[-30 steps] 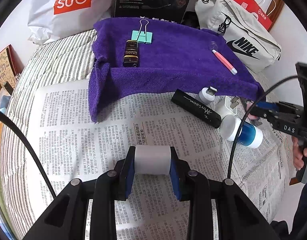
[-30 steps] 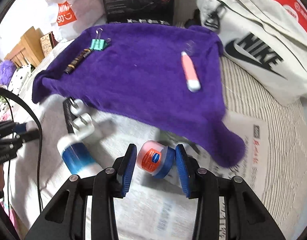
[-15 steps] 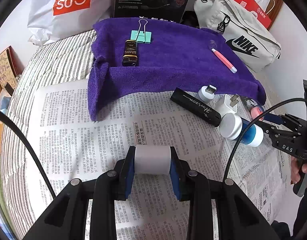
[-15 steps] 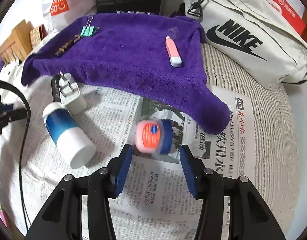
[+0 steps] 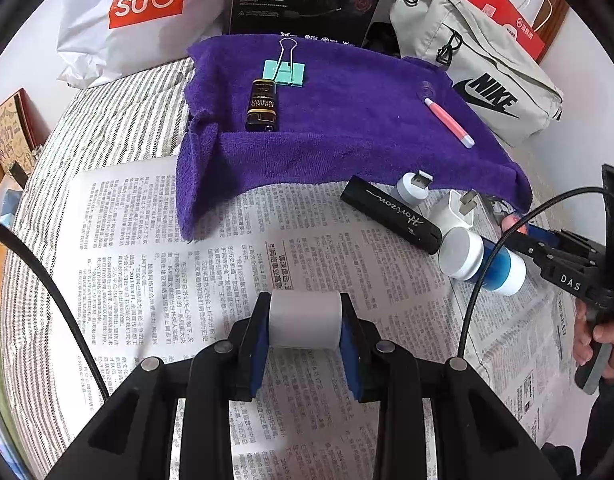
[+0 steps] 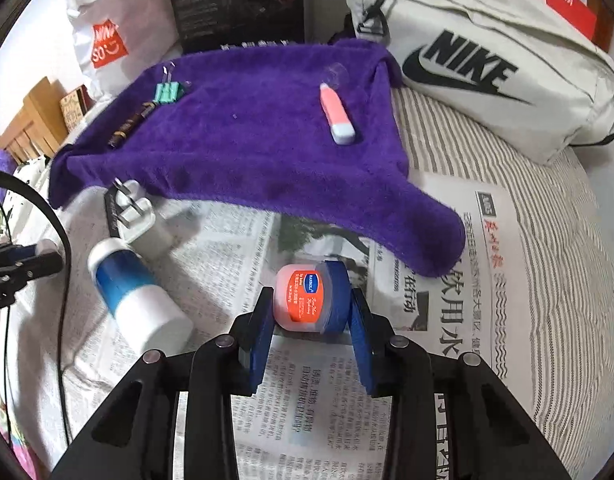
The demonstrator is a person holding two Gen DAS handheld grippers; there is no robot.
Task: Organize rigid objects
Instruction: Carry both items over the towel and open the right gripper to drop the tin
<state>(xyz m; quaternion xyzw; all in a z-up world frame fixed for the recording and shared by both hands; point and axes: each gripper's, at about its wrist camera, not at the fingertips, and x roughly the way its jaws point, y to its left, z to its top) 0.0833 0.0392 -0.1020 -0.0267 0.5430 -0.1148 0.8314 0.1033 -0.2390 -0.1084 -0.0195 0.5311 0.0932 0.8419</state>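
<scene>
Evidently bound for the purple towel [image 6: 243, 140], the right gripper [image 6: 311, 320] pinches a petroleum-jelly jar [image 6: 311, 298] while the left gripper [image 5: 305, 326] clamps a white cylinder [image 5: 305, 320] (both short of the towel).

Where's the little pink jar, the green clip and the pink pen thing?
little pink jar [image 6: 307, 298], right wrist view, on its orange label.
green clip [image 5: 283, 72], left wrist view, on its mint body.
pink pen [image 6: 334, 110], right wrist view, on its pink barrel.

Counted two grippers [image 5: 305, 330] [image 6: 311, 322], one towel [image 5: 347, 128], one clip [image 5: 283, 72], one lighter [image 5: 262, 106], two plugs [image 5: 413, 190] [image 5: 453, 210], one bottle [image 6: 135, 296], one jar [image 6: 311, 298].
</scene>
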